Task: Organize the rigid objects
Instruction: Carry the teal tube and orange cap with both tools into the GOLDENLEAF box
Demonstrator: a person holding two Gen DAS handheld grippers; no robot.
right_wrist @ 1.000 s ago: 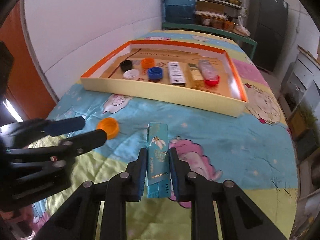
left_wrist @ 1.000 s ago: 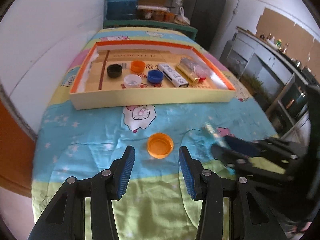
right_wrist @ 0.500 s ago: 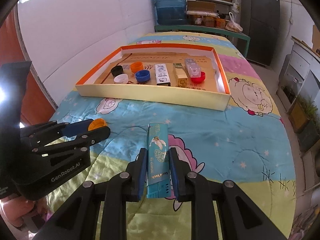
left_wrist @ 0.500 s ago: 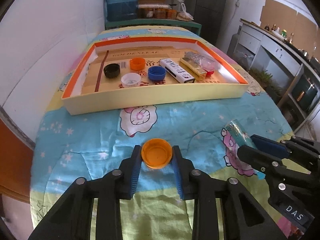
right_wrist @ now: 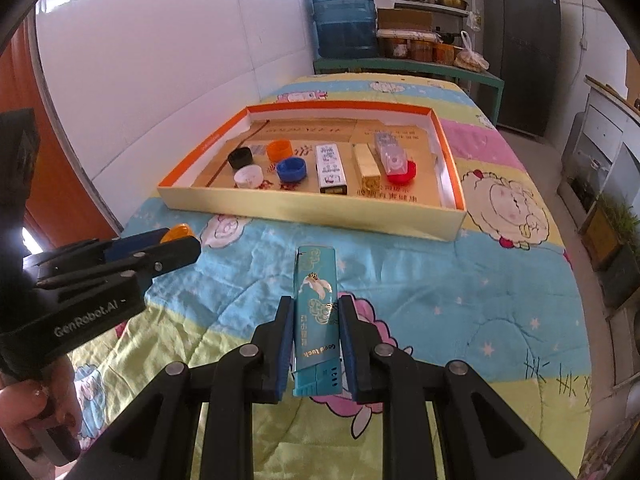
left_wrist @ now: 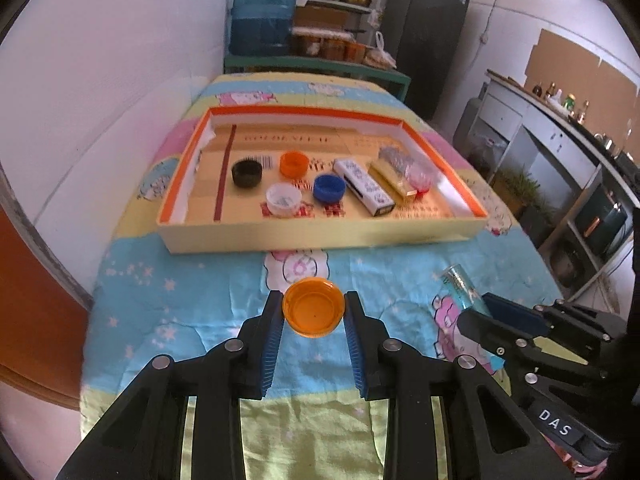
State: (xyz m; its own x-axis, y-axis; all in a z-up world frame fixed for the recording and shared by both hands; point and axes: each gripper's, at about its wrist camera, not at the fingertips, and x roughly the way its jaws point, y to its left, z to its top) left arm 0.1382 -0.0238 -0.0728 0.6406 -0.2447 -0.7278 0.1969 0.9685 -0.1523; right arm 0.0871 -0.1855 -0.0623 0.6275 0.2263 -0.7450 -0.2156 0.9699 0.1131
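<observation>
My left gripper (left_wrist: 314, 320) is shut on an orange bottle cap (left_wrist: 313, 311) and holds it above the patterned cloth, in front of the tray. My right gripper (right_wrist: 315, 332) is shut on a teal lighter (right_wrist: 316, 312), also lifted off the cloth. The shallow orange-rimmed cardboard tray (left_wrist: 320, 236) lies ahead. It holds a black cap (left_wrist: 247, 173), an orange cap (left_wrist: 293, 163), a white cap (left_wrist: 283, 199), a blue cap (left_wrist: 329, 188), a white box (left_wrist: 363, 192), a gold box (left_wrist: 394, 182) and a clear item with a red cap (left_wrist: 416, 172). The right gripper also shows in the left wrist view (left_wrist: 476, 316).
The table is covered with a cartoon-print cloth (right_wrist: 420, 280). A white wall (left_wrist: 100, 100) runs along the left. A blue water jug (left_wrist: 264, 20) and shelves stand beyond the table's far end. Cabinets (left_wrist: 560, 152) line the right side.
My left gripper closed on the orange cap and lifted it. Both grippers rose and drew back a little; the right one kept its hold on the lighter.
</observation>
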